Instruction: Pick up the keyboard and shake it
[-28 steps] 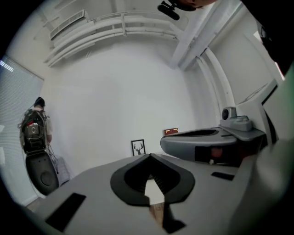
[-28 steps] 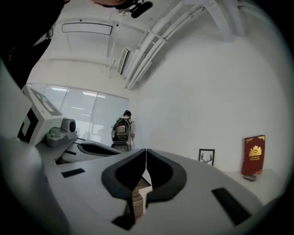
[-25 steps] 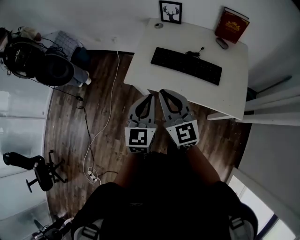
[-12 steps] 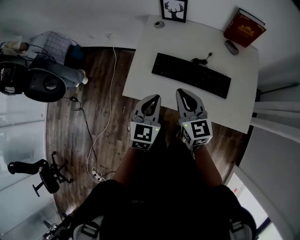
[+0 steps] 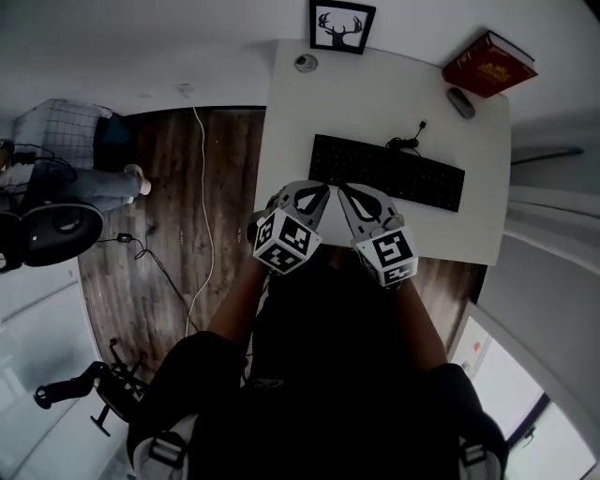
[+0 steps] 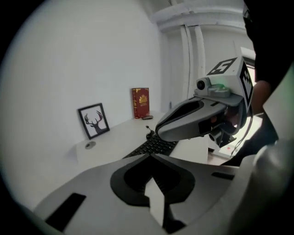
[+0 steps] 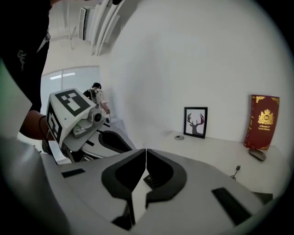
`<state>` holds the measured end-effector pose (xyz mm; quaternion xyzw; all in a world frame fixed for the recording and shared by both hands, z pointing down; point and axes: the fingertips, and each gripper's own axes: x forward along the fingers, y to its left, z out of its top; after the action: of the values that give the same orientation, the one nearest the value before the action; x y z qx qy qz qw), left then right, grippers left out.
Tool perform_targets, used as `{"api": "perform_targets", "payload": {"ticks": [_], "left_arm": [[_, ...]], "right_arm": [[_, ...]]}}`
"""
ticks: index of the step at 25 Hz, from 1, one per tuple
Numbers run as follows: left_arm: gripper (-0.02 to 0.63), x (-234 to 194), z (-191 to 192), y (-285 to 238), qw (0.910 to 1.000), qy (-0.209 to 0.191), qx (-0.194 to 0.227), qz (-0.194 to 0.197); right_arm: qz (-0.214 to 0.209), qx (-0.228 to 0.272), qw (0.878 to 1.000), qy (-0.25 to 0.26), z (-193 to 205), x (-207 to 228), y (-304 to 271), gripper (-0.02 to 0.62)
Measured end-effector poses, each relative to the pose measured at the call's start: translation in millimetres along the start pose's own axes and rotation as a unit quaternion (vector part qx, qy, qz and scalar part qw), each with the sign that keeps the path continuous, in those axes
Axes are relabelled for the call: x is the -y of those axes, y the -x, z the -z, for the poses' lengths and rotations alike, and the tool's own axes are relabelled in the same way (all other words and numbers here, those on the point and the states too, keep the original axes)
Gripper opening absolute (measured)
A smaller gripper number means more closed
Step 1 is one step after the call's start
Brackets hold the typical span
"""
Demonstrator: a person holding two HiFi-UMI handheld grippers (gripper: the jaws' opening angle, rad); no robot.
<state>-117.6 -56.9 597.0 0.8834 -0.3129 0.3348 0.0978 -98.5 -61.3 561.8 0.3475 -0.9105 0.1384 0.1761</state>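
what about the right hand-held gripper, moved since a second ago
Yes, forward: right hand-held gripper went from the desk edge up to the keyboard.

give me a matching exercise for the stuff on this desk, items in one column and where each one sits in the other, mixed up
Column one
1 keyboard
2 deer picture
3 red book
4 grey mouse

Column two
A standing at the far right corner of the desk
B at the back, towards the left edge
C lying just in front of the red book
D flat across the middle

Pairs: 1-D, 2-B, 3-A, 4-C
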Motion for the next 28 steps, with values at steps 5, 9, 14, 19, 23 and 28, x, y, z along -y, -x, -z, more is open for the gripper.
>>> {"api": "perform_targets", "payload": {"ticks": [5,9,14,19,23,28], "left_arm": [[0.002,-16,29,-34,0.9928,0.095,-0.031,0.066],[0.055,-26,32,-63,0.9881,0.088,-0.074,0.103],[0.254,-32,32,-99,0.9658,-0.071,-0.183,0.169],[0.433,-35,48,-136,0.9128,-0.203,-0.279,0.219],[0.471,-33,69,-156,0.8725,-0.238,-0.338,0.260],[0.492,-31,74,-165,0.8455,-0.261,-0.384,0.264]], "right_arm": [[0.032,-0.043,0.998,-0.037,27,22,-2,0.021],[0.058,-0.050,0.995,-0.061,38,53,7,0.021],[0.013,-0.064,0.997,-0.044,40,67,3,0.021],[-0.010,-0.074,0.996,-0.045,44,79,5,0.021],[0.002,-0.075,0.996,-0.051,54,97,16,0.021],[0.027,-0.077,0.994,-0.078,75,112,33,0.021]]}}
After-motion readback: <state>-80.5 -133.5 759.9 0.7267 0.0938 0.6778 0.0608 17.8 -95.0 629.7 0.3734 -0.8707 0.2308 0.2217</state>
